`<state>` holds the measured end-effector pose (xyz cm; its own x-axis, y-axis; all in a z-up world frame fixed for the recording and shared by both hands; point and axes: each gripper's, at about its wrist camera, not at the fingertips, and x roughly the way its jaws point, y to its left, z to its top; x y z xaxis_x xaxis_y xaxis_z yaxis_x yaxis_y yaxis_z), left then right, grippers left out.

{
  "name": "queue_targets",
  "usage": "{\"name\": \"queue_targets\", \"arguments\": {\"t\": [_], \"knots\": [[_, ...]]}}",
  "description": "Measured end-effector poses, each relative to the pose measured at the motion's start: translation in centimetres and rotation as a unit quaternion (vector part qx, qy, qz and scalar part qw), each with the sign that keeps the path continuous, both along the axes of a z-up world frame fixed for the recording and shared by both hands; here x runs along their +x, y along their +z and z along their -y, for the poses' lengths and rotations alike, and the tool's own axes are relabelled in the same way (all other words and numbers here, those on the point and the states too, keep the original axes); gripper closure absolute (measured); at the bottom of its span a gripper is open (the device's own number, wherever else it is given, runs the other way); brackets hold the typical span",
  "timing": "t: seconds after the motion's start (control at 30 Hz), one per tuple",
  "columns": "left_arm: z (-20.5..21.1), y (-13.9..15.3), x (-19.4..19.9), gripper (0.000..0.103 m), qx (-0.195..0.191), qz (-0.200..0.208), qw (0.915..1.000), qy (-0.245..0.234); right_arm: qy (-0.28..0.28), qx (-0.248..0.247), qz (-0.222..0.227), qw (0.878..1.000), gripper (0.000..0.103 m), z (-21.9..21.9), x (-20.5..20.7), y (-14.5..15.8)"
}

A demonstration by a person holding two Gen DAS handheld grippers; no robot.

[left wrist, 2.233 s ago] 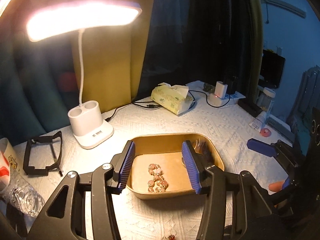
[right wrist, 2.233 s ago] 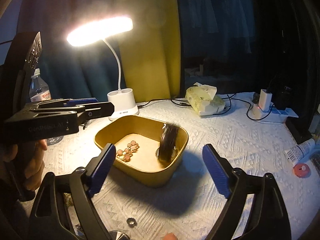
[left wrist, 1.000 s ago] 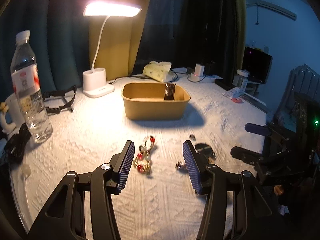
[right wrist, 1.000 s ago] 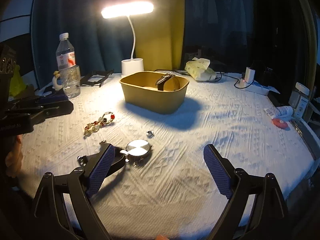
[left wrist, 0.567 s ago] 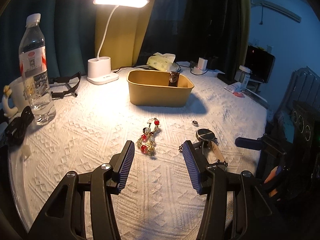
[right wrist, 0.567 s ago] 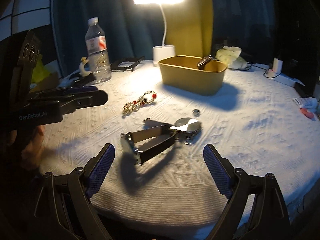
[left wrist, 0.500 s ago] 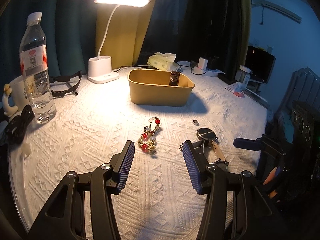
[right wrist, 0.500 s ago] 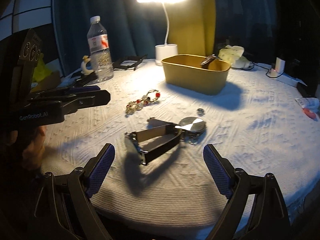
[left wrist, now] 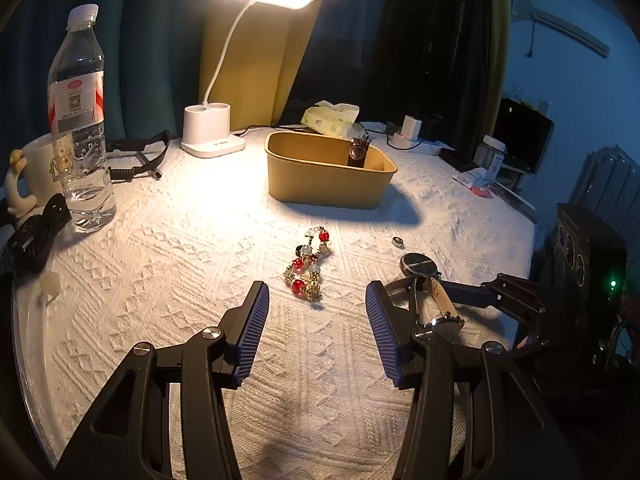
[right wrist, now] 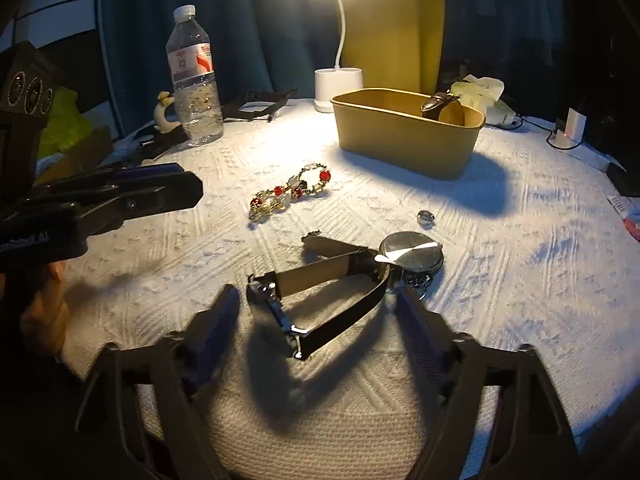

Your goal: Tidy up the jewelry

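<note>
A red and gold beaded bracelet point(left wrist: 308, 266) lies on the white cloth just ahead of my open left gripper point(left wrist: 316, 330); it also shows in the right wrist view point(right wrist: 288, 194). A strap watch point(right wrist: 320, 296) lies between the open jaws of my right gripper point(right wrist: 316, 306), beside a round silver case point(right wrist: 412, 257) and a small ring point(right wrist: 425, 216). The yellow tray point(left wrist: 320, 176) stands further back with a dark watch point(left wrist: 357, 153) leaning inside. The watch point(left wrist: 436, 308) and the right gripper point(left wrist: 496, 292) show in the left wrist view.
A water bottle point(left wrist: 78, 120) and a mug point(left wrist: 30, 172) stand at the left. A lit desk lamp point(left wrist: 214, 136), a tissue pack point(left wrist: 330, 120), a black frame point(left wrist: 136, 154) and a charger with cables point(left wrist: 408, 130) stand behind the tray. The table edge runs at the right.
Both grippers have pulled back from over the tray to low above the cloth. The right gripper has moved forward around the strap watch; the left has neared the bracelet.
</note>
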<state>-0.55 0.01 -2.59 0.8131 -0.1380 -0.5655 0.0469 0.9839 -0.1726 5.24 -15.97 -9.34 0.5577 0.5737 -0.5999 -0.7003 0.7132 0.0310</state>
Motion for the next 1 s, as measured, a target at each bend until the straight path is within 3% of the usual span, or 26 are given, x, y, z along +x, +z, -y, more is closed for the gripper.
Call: {"name": "queue_targets", "arguments": {"t": [0.23, 0.5, 0.83, 1.0], "knots": [[0.0, -0.1, 0.2, 0.05, 0.001, -0.007, 1.0, 0.001, 0.013, 0.007, 0.01, 1.0, 0.062, -0.1, -0.4, 0.2], [0.4, -0.2, 1.4, 0.05, 0.015, -0.027, 0.9995, 0.005, 0.008, 0.022, 0.035, 0.999, 0.065, 1.0, -0.6, 1.3], [0.2, -1.8, 5.1, 0.05, 0.012, -0.111, 0.9935, 0.021, -0.02, 0.051, 0.045, 0.997, 0.065, 3.5, 0.5, 2.1], [0.6, -2.0, 6.7, 0.05, 0.03, -0.127, 0.991, 0.027, -0.029, 0.064, 0.043, 0.997, 0.065, 4.7, 1.1, 2.0]]}}
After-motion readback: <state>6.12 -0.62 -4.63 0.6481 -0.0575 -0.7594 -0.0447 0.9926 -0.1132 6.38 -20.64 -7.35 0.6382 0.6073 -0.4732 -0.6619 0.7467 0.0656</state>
